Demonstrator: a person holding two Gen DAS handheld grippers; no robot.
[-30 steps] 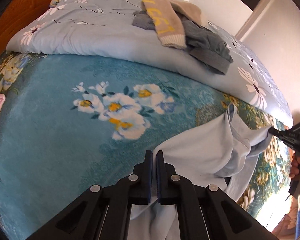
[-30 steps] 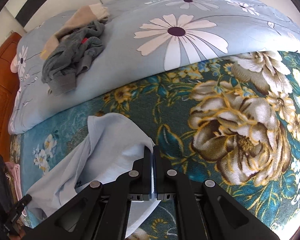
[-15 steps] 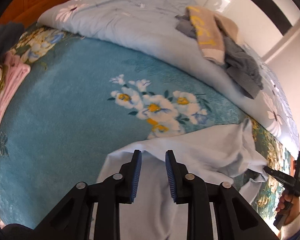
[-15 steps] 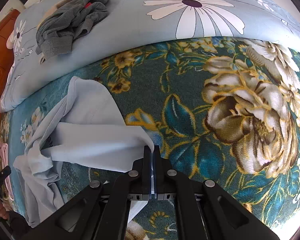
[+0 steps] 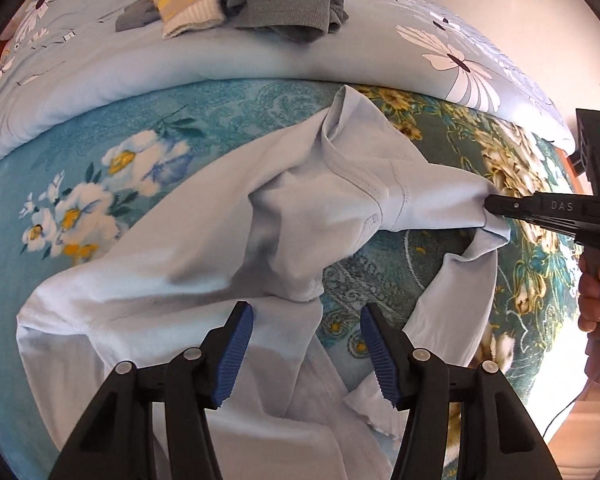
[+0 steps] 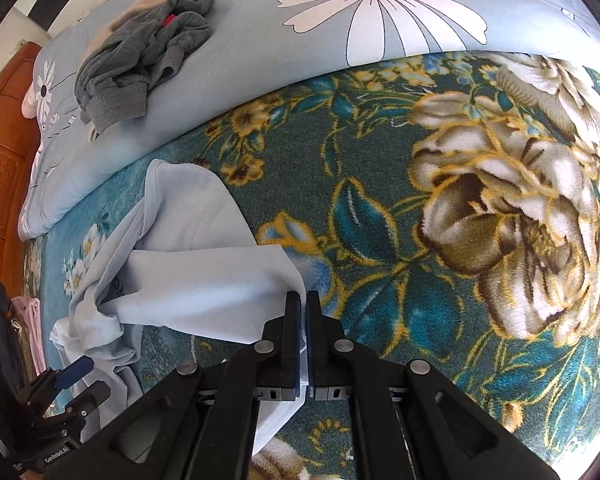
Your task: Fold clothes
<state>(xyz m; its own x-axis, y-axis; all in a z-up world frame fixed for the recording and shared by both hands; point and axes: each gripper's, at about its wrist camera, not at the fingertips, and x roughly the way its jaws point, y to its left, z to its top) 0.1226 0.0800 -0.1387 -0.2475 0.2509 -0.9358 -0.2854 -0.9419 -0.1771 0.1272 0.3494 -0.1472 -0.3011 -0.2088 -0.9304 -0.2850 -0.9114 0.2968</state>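
Observation:
A pale blue shirt (image 5: 204,264) lies rumpled on the teal flowered blanket (image 5: 100,160). My left gripper (image 5: 306,344) hovers just above its lower part, jaws opening, blue pads apart and pressing on nothing; loose cloth lies beneath them. My right gripper (image 6: 303,312) is shut on a pulled-out corner of the shirt (image 6: 204,276), stretched taut toward it. From the left wrist view the right gripper (image 5: 490,205) pinches that corner at the right edge, a hand behind it. The left gripper (image 6: 80,380) shows at the lower left of the right wrist view.
A light blue daisy-print duvet (image 5: 260,60) is bunched along the far side, with a grey garment (image 5: 284,4) and a beige knit (image 5: 176,0) piled on it. A wooden headboard (image 6: 0,152) stands at the left. Pink folded cloth (image 6: 28,320) lies near the left edge.
My left gripper let go of the shirt, opened wide and swung right over its lower part. The right gripper kept its grip and sank a little, drawing the corner out.

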